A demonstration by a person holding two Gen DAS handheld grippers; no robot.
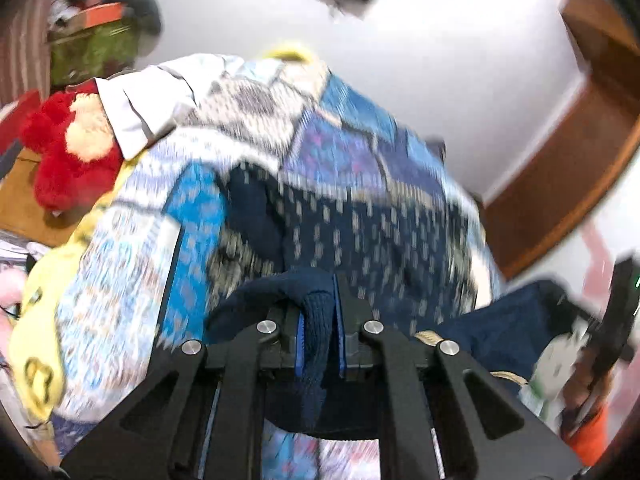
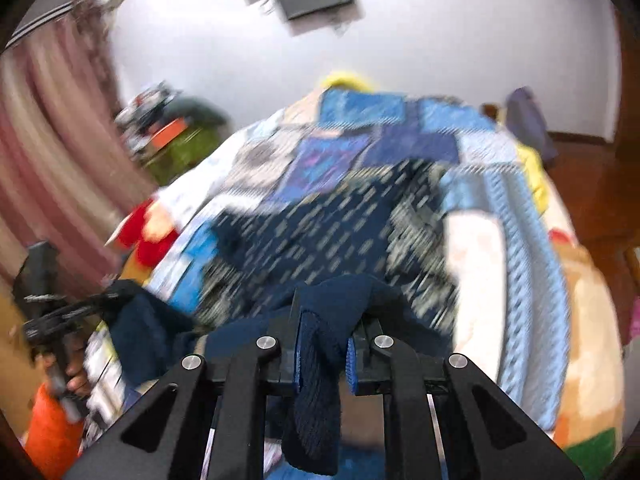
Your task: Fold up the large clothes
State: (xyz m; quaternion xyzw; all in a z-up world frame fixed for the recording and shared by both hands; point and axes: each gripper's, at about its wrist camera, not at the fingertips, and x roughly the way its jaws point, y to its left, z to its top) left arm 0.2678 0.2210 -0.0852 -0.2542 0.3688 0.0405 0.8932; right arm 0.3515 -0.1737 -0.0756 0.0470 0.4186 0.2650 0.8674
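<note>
A dark navy garment with pale dashes (image 1: 360,224) lies spread on a bed with a blue patchwork quilt (image 1: 344,136); it also shows in the right wrist view (image 2: 340,236). My left gripper (image 1: 318,316) is shut on a navy ribbed edge of the garment (image 1: 314,340) and holds it up. My right gripper (image 2: 324,336) is shut on another navy ribbed edge (image 2: 316,380). Each gripper shows in the other's view: the right one (image 1: 616,320) and the left one (image 2: 48,312). Both views are motion-blurred.
A red and cream plush toy (image 1: 68,152) and a white folded cloth (image 1: 152,96) lie at the bed's left side. Yellow bedding (image 1: 36,328) hangs off the near left. A pink curtain (image 2: 44,152), a green box (image 2: 180,152) and a wooden door frame (image 1: 580,152) surround the bed.
</note>
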